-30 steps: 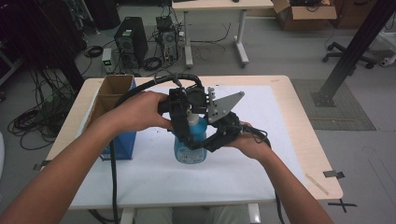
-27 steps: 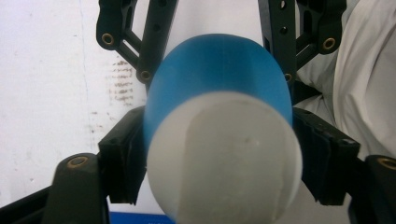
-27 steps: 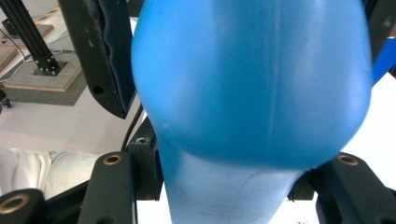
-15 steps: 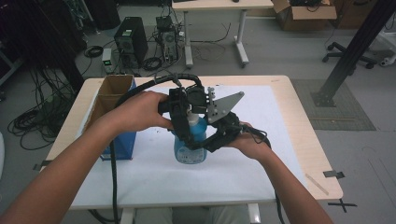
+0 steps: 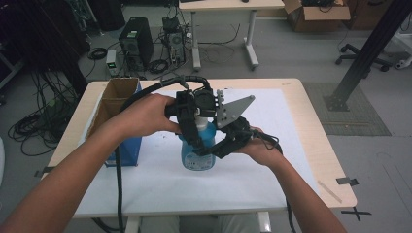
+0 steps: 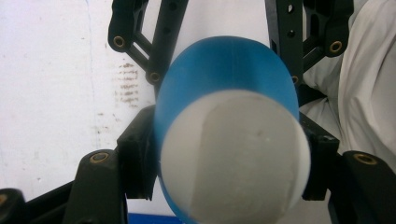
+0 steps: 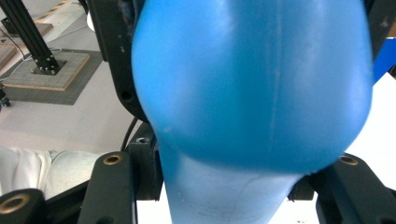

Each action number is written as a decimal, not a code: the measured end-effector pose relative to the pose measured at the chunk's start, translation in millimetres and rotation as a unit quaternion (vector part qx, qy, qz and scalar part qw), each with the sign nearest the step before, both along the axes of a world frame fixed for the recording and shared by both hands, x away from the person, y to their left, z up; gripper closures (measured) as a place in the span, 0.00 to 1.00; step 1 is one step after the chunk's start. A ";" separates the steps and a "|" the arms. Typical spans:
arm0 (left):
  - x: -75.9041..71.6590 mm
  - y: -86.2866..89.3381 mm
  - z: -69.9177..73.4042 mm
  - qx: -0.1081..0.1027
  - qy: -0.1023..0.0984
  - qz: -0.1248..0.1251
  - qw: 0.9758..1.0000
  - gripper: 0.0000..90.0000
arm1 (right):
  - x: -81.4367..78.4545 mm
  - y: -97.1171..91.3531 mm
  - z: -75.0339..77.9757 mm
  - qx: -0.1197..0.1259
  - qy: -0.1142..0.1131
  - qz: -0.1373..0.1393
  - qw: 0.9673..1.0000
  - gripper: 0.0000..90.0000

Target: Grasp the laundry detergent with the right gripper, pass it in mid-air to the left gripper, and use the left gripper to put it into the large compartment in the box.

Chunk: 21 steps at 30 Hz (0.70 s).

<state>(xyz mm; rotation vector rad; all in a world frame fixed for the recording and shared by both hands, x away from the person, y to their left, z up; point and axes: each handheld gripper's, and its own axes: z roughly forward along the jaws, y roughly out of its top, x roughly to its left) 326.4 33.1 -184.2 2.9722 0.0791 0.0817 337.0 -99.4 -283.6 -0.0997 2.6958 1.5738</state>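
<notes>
A blue bottle point(image 5: 197, 156) with a white cap point(image 6: 233, 154) stands upright on the white sheet at mid-table. My left gripper point(image 5: 198, 121) reaches over its top from the left. Its jaws have just been closing, and its pads point(image 6: 137, 154) now press on both sides of the cap. In the left gripper view point(image 6: 229, 163) the blue body point(image 6: 224, 65) shows below the cap. My right gripper point(image 5: 206, 148) comes in from the right, shut on the bottle lower down. In the right gripper view point(image 7: 224, 179) the bottle point(image 7: 252, 84) sits squeezed between its jaws.
An open cardboard box point(image 5: 116, 104) with a blue side stands at the table's left edge. The white sheet point(image 5: 272, 179) covers most of the wooden tabletop point(image 5: 323, 145). Computer towers point(image 5: 136, 43) and cables lie on the floor behind.
</notes>
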 end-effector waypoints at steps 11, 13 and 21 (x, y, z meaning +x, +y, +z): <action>-1.3 0.7 6.0 0.001 -0.001 0.015 1.000 0.42 | -0.3 1.9 3.6 -0.003 0.003 0.001 1.000 0.46; -0.7 2.0 9.0 0.000 0.000 0.026 1.000 0.42 | 1.9 -3.2 6.2 0.000 0.015 -0.015 1.000 0.30; 1.8 8.4 19.9 -0.002 -0.002 0.061 0.998 0.42 | 4.2 -30.1 9.1 -0.014 0.036 -0.042 0.998 0.18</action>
